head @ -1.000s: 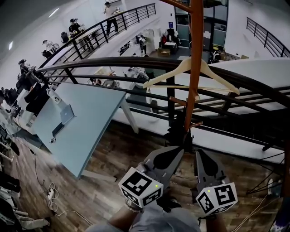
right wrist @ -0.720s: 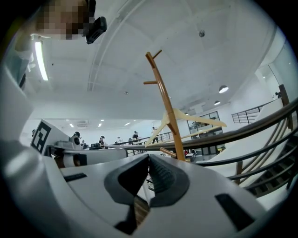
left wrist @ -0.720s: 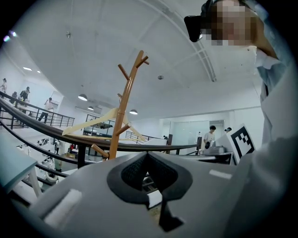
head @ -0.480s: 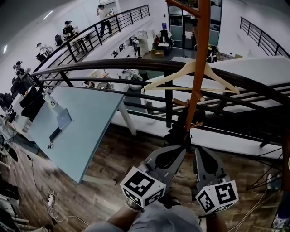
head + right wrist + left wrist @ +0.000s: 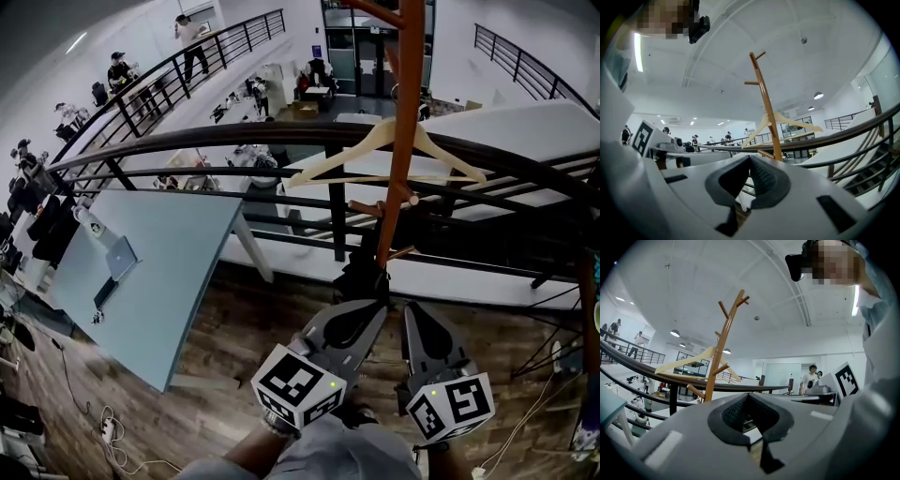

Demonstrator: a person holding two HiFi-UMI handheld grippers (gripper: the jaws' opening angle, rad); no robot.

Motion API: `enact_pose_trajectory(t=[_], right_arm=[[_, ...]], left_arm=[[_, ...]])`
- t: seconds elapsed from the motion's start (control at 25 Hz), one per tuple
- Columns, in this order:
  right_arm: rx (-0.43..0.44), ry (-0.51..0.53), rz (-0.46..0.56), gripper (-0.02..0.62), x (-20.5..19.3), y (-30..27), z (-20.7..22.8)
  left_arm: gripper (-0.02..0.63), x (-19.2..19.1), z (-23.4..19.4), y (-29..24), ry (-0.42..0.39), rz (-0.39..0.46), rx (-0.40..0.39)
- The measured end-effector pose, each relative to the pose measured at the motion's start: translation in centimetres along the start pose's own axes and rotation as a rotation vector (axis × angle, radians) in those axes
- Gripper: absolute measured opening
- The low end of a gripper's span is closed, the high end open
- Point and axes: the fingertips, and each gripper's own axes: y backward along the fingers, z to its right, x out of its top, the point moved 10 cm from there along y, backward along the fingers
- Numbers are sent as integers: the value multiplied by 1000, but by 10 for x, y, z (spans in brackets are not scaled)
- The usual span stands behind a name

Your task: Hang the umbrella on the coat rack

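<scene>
The orange-brown wooden coat rack (image 5: 398, 141) stands straight ahead by the railing, its pegs bare except for a pale wooden hanger (image 5: 384, 150). A dark shape (image 5: 364, 274) sits at the foot of the pole; I cannot tell what it is. No umbrella shows plainly in any view. My left gripper (image 5: 373, 311) and right gripper (image 5: 411, 317) are held low and side by side, pointing at the rack's base. Both are shut with nothing between the jaws. The left gripper view shows the rack (image 5: 719, 357) beyond the left gripper (image 5: 749, 399). The right gripper view shows the rack (image 5: 765, 103) beyond the right gripper (image 5: 751, 161).
A curved black railing (image 5: 281, 136) runs behind the rack, with a drop to a lower floor beyond it. A pale blue table (image 5: 178, 281) carrying a laptop (image 5: 120, 256) stands at the left. Cables (image 5: 112, 431) lie on the wooden floor. People stand on the far balcony.
The head view has shifted a little, so the rack and railing sit slightly further left. Both grippers hold the same pose, shut.
</scene>
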Motion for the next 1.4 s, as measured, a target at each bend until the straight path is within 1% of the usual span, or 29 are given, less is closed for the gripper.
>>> enact_pose_trajectory(t=[0.28,0.52,1.4], right_arm=[[-6,5,-7,2,0,0,-6],[8,5,-13,2,-3,-3,-10],[21,11,-38,2,-6,-4,-12]], left_arm=[[3,0,-2,8,5,2,1],[3,-2,-5,13,5,-7,7],[3,-5,-3,12,6,-19,3]])
